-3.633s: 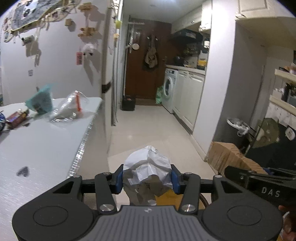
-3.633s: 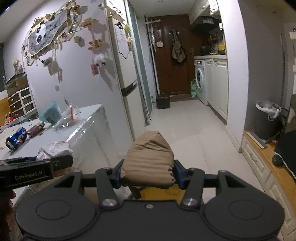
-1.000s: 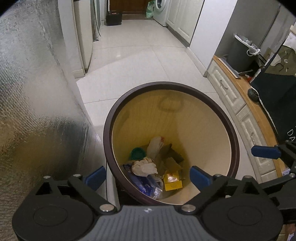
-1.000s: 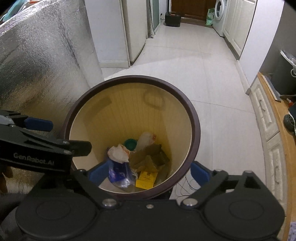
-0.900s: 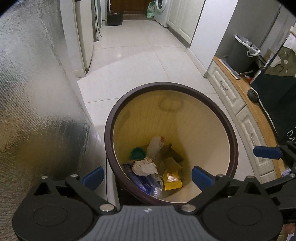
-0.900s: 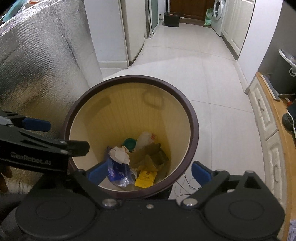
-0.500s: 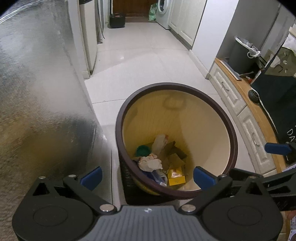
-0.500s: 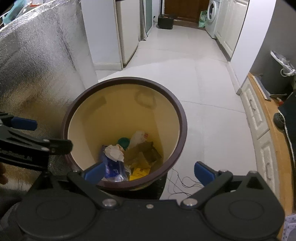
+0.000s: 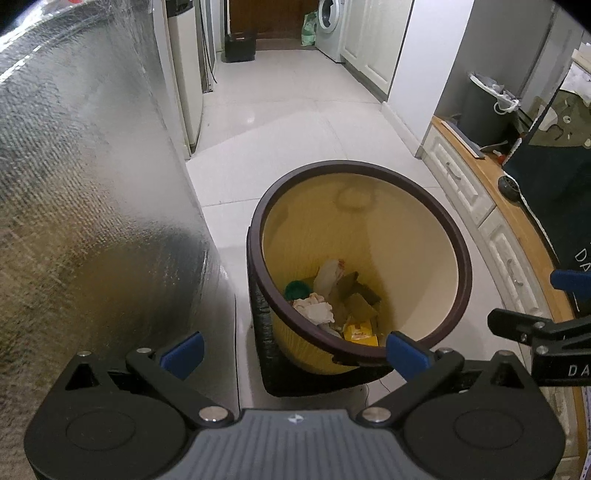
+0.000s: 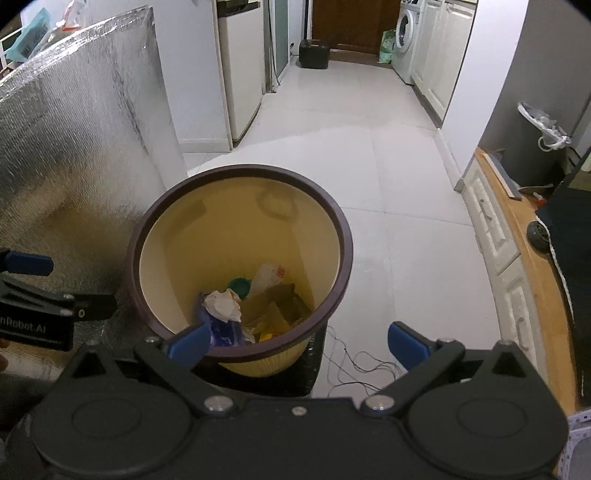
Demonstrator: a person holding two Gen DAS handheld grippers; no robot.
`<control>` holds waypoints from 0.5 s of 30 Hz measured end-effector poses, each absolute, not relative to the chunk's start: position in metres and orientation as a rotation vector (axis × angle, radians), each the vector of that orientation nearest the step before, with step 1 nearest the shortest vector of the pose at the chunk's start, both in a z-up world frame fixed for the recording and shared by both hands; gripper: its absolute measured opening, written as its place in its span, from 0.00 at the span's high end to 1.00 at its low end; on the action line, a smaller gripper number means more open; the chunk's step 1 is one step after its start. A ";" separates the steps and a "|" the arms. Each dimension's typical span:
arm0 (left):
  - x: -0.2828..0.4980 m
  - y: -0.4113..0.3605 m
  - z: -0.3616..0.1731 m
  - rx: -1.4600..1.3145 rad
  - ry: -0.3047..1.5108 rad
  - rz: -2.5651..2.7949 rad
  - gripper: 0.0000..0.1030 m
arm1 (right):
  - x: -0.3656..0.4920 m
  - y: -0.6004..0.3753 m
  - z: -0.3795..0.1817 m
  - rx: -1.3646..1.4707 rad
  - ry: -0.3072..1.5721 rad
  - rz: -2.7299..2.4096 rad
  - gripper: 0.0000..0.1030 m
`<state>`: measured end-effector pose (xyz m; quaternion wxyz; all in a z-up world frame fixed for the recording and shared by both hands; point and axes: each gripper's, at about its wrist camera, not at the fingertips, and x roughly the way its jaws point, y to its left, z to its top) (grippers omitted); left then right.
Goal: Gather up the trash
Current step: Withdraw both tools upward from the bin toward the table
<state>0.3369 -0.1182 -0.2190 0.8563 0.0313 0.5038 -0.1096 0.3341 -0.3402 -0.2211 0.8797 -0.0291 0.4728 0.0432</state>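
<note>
On your far left, the foil-covered side of the table (image 9: 92, 206) fills the edge of both views; at its top, in your right wrist view, a teal package (image 10: 31, 35) shows print too small to read.

Your left gripper (image 9: 293, 350) looks down with its blue pads (image 9: 183, 349) spread wide and nothing between them; the near pad hangs in front of the foil, the far one in front of the bin's near rim. From your right wrist view the side of that same tool carries white lettering that reads "nRobot.AI", cut off at the frame edge.

Next comes the trash bin (image 9: 417, 206), a round yellow pail with a dark brown rim, standing on the white tiled floor (image 9: 288, 122) just beside the foil. The collected trash lies at its bottom: a crumpled white paper (image 10: 223, 304) on a blue plastic bag (image 10: 221, 332), a green lid (image 10: 239, 285), a pale wrapper with a red mark (image 10: 267, 275), folded brown cardboard (image 10: 273, 306) and a yellow packet (image 9: 360, 329) whose print you cannot make out.

Your right gripper (image 10: 295, 341) also stands fully spread and empty, one pad over the bin's near rim, the other over the tiles where thin wires (image 10: 354, 363) lie. In your left wrist view its side shows the letters "DA".

Further right runs a white drawer unit with a wooden top (image 10: 517, 236), and behind it a dark lined bin (image 10: 532, 147). Down the corridor stands a washing machine (image 10: 404, 37).
</note>
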 end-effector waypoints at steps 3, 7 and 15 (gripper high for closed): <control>0.331 -0.118 -0.214 0.066 1.047 -0.231 0.00 | 0.327 -0.343 -0.216 -0.059 0.975 0.080 0.00; 0.321 -0.117 -0.206 0.065 1.024 -0.239 0.00 | 0.315 -0.349 -0.207 -0.048 0.954 0.064 0.00; 0.297 -0.117 -0.183 0.057 0.963 -0.273 0.00 | 0.284 -0.363 -0.192 -0.013 0.905 0.027 0.00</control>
